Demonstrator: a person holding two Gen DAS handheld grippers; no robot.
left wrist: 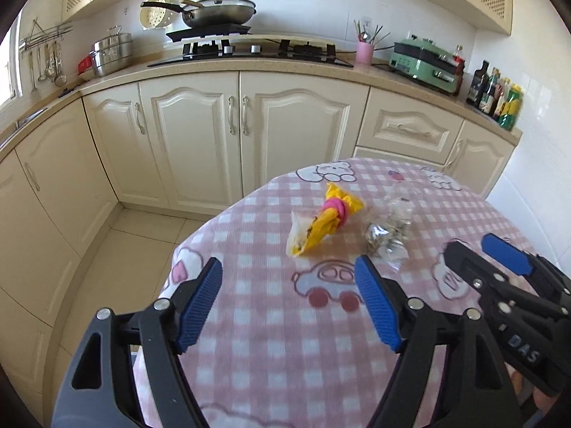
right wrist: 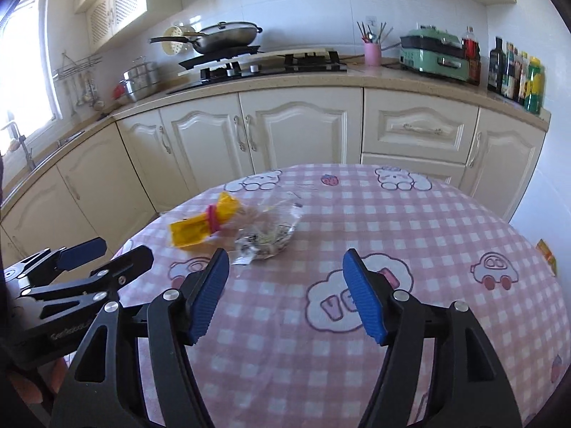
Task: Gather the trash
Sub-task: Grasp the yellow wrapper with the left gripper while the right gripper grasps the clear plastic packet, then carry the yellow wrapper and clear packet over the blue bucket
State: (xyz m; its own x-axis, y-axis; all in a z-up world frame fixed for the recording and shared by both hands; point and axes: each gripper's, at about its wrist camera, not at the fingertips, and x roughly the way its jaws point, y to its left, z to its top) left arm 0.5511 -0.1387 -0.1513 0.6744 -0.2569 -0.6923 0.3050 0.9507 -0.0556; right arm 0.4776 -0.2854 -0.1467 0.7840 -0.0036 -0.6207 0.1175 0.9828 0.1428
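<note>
A yellow wrapper with a pink band (left wrist: 326,219) lies on the pink checked tablecloth (left wrist: 271,321); it also shows in the right wrist view (right wrist: 205,224). A crumpled clear plastic bag with silvery bits (left wrist: 387,230) lies just right of it, also in the right wrist view (right wrist: 266,237). My left gripper (left wrist: 289,306) is open and empty, short of both pieces. My right gripper (right wrist: 285,296) is open and empty, short of the clear bag. The right gripper shows at the right of the left wrist view (left wrist: 478,256). The left gripper shows at the left of the right wrist view (right wrist: 103,256).
The table (right wrist: 428,249) stands before cream kitchen cabinets (left wrist: 200,132). The counter holds a hob with a wok (left wrist: 217,10), a steel pot (left wrist: 110,53), a pink utensil cup (left wrist: 364,51), a green cooker (left wrist: 424,60) and bottles (left wrist: 496,96). A small orange item (right wrist: 546,255) is at the table's right edge.
</note>
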